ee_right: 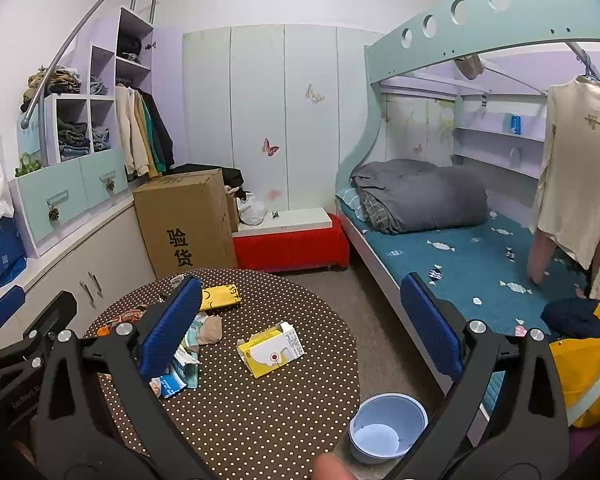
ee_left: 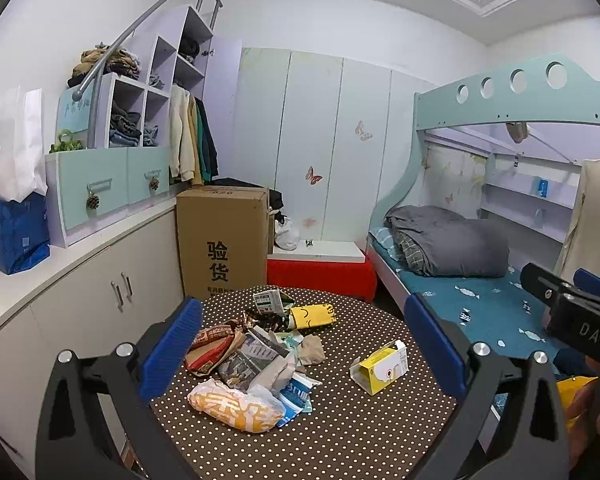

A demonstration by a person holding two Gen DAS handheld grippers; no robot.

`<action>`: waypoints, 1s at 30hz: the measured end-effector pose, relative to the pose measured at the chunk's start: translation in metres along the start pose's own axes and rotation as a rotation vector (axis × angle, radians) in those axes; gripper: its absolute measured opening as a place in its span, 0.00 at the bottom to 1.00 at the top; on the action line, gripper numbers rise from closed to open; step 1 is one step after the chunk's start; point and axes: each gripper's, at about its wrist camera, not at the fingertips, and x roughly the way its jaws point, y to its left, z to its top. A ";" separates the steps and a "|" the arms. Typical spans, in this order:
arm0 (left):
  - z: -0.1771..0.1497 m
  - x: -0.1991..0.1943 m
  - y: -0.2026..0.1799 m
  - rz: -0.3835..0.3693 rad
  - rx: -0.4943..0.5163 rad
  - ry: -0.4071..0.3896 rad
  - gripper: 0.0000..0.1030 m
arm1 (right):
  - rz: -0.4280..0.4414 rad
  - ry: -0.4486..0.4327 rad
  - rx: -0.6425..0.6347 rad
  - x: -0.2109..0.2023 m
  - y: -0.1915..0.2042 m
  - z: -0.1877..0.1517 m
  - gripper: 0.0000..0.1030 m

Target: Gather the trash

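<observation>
A round brown polka-dot table [ee_left: 340, 432] [ee_right: 260, 412] holds a pile of trash: an orange-and-white plastic bag [ee_left: 236, 406], crumpled wrappers [ee_left: 216, 344], a yellow packet [ee_left: 312, 316] [ee_right: 220, 298] and a yellow-and-white carton [ee_left: 380, 366] [ee_right: 272, 348] lying apart at the right. My left gripper [ee_left: 304, 344] is open and empty above the pile. My right gripper [ee_right: 300, 328] is open and empty above the table's right side; it also shows in the left wrist view [ee_left: 572, 304]. A small blue bin [ee_right: 388, 426] stands on the floor right of the table.
A cardboard box [ee_left: 222, 236] and a red bench [ee_left: 320, 272] stand behind the table. White cabinets [ee_left: 80, 292] run along the left. A bunk bed [ee_right: 460, 240] with a grey blanket is on the right, a yellow bag [ee_right: 584, 376] beside it.
</observation>
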 end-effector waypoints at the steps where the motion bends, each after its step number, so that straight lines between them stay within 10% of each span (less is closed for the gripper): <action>1: -0.001 0.002 0.002 0.000 -0.003 0.003 0.96 | 0.000 0.003 -0.001 0.001 0.001 -0.001 0.94; 30: -0.113 0.119 0.081 0.110 -0.031 0.363 0.96 | 0.022 0.433 -0.058 0.168 0.027 -0.106 0.94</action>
